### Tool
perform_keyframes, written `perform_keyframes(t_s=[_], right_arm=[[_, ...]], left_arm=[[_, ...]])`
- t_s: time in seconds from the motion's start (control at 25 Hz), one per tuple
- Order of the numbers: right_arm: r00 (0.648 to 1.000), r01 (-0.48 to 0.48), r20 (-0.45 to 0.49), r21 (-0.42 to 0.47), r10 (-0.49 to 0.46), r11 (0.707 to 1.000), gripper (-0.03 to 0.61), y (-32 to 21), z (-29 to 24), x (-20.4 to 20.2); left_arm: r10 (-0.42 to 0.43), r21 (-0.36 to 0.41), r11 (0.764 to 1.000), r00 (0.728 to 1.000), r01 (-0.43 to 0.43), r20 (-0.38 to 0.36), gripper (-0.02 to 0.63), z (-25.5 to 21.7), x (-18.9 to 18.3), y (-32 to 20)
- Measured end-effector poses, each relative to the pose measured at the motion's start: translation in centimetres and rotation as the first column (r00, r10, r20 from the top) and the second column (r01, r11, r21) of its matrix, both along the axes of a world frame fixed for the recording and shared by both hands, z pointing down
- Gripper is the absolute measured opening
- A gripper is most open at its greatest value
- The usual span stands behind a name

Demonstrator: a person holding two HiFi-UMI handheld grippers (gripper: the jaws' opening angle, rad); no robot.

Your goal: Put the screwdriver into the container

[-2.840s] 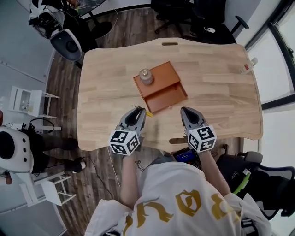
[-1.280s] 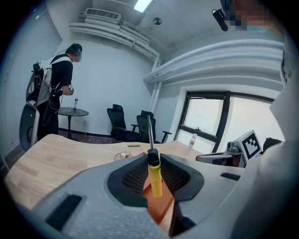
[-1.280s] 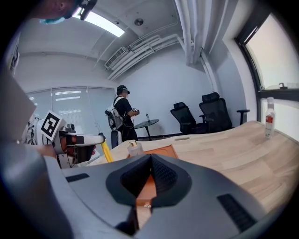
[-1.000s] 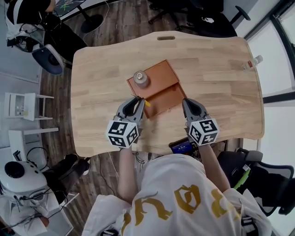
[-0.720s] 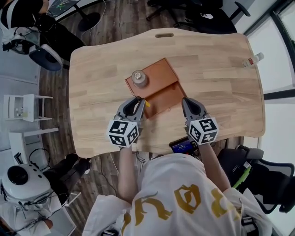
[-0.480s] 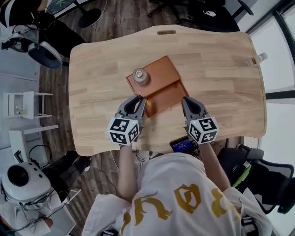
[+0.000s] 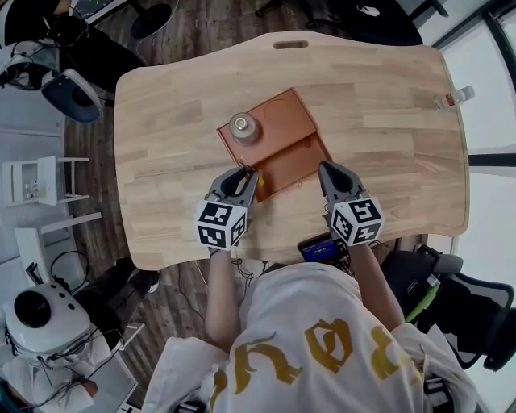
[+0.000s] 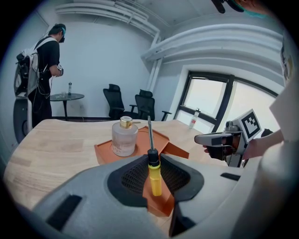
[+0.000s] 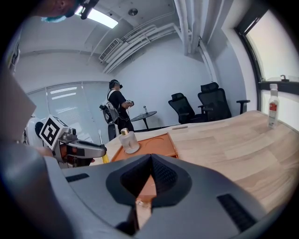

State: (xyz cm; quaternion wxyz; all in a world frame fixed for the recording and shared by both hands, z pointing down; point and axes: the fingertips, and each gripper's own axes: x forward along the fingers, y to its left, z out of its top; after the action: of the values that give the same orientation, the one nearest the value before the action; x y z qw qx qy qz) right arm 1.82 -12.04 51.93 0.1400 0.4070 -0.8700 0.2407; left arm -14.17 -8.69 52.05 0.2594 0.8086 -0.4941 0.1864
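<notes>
Screwdriver [image 8: 154, 173] pinched upright by left gripper [image 7: 239, 182], above orange container's [image 7: 290, 157] near corner.
Glass bottle [image 7: 243, 127] stands on container's far half; right gripper's [image 7: 332, 174] jaws pressed together, empty, nearby.

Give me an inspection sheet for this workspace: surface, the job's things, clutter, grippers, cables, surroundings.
Surface: light wooden table, no damage seen.
Job's things: yellow-handled screwdriver held upright at the near left edge of the orange container, not yet inside it.
Clutter: glass bottle standing in the container; plastic bottle by the table's right edge.
Grippers: left gripper shut on the screwdriver; right gripper shut and empty, near the container's right corner.
Cables: black cable on the floor left of the table.
Surroundings: office chairs; a person standing by a small round table.
</notes>
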Motion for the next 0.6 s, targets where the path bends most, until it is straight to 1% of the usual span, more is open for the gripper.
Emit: perform_keyframes(t_s=[0.24, 0.6], right_arm=[[1.000, -0.012, -0.008, -0.028, 0.011, 1.000, 0.009, -0.3, 1.1, 0.7], [1.000, 0.003, -0.013, -0.046, -0.003, 0.999, 0.009, -0.2, 2.0, 0.3]], left_arm=[[0.023, -0.039, 0.999, 1.000, -0.024, -0.015, 0.081, 1.3, 1.0, -0.3], [0.102, -0.109, 0.989, 0.995, -0.099, 0.018, 0.081, 3.5, 1.9, 0.3]])
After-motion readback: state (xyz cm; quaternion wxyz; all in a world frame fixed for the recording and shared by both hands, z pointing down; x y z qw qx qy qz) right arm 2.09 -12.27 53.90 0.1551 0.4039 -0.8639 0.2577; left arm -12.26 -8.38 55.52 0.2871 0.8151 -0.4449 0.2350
